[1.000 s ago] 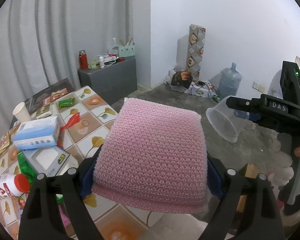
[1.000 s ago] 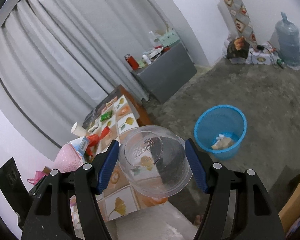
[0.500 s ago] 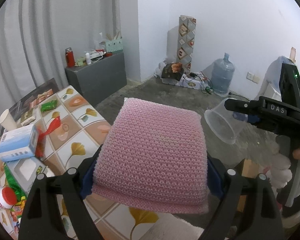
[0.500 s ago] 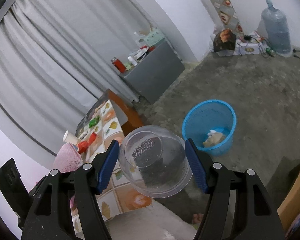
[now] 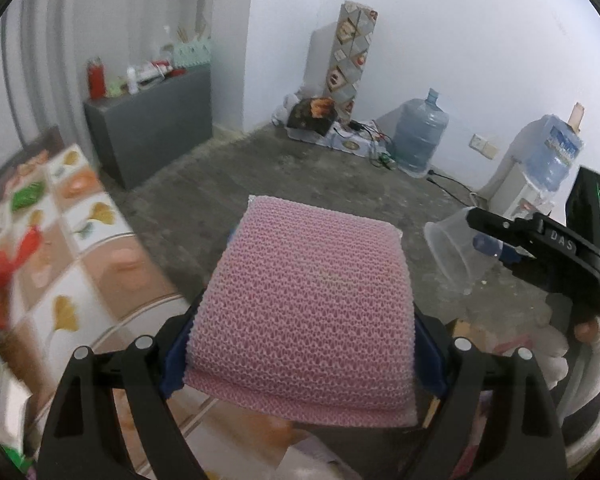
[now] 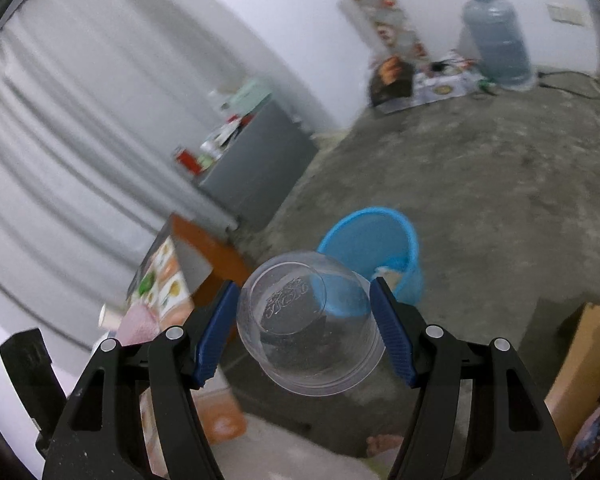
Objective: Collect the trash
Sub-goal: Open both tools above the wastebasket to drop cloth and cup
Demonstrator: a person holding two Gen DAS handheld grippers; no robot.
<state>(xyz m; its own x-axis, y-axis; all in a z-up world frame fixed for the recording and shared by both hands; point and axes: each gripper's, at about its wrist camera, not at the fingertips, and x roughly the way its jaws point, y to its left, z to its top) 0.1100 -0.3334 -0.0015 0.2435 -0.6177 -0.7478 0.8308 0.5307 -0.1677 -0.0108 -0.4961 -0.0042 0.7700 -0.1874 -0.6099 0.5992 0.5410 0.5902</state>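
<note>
While our left gripper (image 5: 300, 364) pinches the pink knitted foam-net pad (image 5: 306, 304) and our right gripper (image 6: 306, 330) squeezes the clear plastic cup (image 6: 308, 324), both hang short of the blue plastic waste basket (image 6: 374, 236); we judge that letting go early would drop them on the concrete floor (image 6: 500, 184).

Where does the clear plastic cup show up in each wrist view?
Left wrist: clear plastic cup at right of centre, held by the right hand-held gripper.
Right wrist: the cup sits low at centre between the blue pads, in front of the blue bin.
Shared landmark: the water jug by the white wall.
</note>
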